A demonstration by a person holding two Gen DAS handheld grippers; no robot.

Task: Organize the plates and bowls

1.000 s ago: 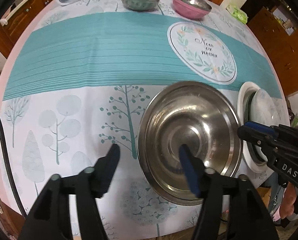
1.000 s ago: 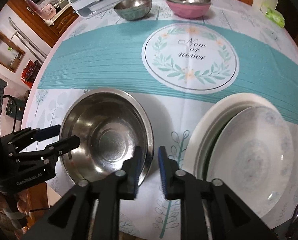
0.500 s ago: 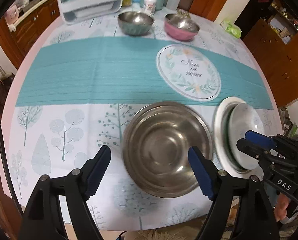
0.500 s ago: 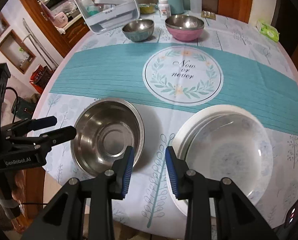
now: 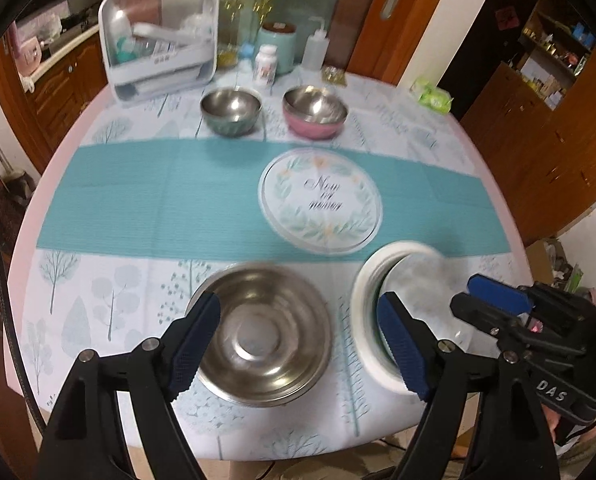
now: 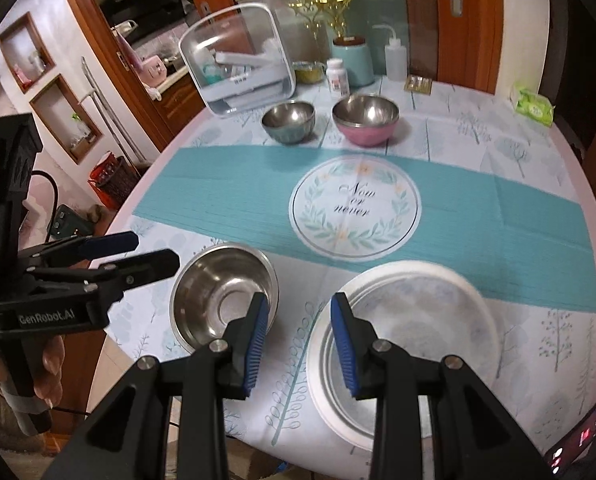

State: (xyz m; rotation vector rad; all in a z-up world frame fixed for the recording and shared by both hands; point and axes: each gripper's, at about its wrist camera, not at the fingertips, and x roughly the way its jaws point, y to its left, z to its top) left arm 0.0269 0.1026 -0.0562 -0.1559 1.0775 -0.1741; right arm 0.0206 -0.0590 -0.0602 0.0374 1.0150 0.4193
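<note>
A large steel bowl [image 5: 263, 332] [image 6: 221, 292] sits upright near the table's front edge. To its right lies a stack of white plates [image 5: 368, 292] [image 6: 410, 320]. At the back stand a small steel bowl [image 5: 230, 110] [image 6: 289, 120] and a pink bowl [image 5: 315, 114] [image 6: 366, 118]. My left gripper [image 5: 298, 320] [image 6: 153, 250] hovers above the large bowl, open wide and holding nothing. My right gripper [image 6: 298, 304] [image 5: 478, 302] hangs over the gap between bowl and plates, open a little and holding nothing.
A clear plastic box [image 5: 161, 60] stands at the back left. Beside it are a teal jar [image 5: 279, 48], a pill bottle [image 5: 265, 65] and a squeeze bottle [image 5: 316, 46]. A green packet [image 5: 432, 94] lies at the back right. Wooden cabinets ring the round table.
Both grippers have risen and drawn back from the table. The left jaws came off the large bowl's rim and widened. The right jaws opened slightly, and the top plate settled flat.
</note>
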